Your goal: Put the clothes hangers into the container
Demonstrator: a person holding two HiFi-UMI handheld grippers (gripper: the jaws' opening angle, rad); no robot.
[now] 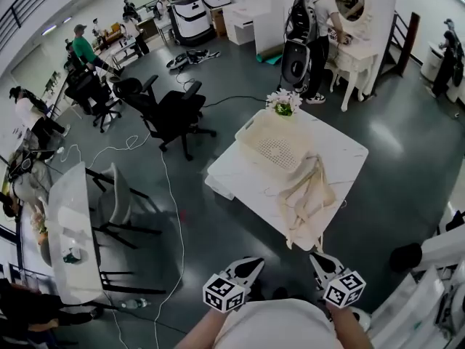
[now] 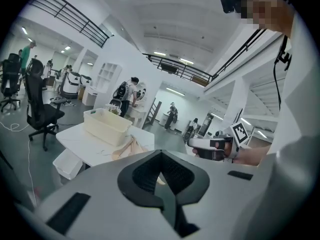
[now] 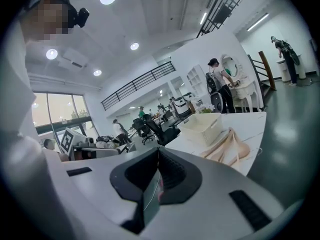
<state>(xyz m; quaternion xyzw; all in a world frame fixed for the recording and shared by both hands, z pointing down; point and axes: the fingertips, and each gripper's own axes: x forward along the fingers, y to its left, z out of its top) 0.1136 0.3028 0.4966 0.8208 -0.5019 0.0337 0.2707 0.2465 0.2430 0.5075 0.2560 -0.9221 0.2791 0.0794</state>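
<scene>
Your left gripper (image 1: 254, 262) and right gripper (image 1: 317, 257) are both low in front of your body, side by side but apart, each pointing a little downward toward the white table (image 1: 240, 173) across a stretch of dark floor. In the left gripper view the two black pads meet along a single line with nothing between them, so the fingers are closed and empty. The right gripper view shows the same thing: pads pressed together, holding nothing. The clothes hangers (image 1: 309, 195) are pale wooden ones. They lie in a loose heap on the tabletop, on the side nearest you, with the far end of the heap just beside the container (image 1: 252, 126) and the near end reaching toward the table's closest corner. The container is a cream plastic basket with a perforated bottom, standing on the far half of the table, and from your head view no hanger is inside it. A small bunch of flowers (image 1: 283, 102) stands at the table's far corner, just behind the basket. A black office chair (image 1: 174, 111) stands on the floor to the left of the table, well apart from it.
</scene>
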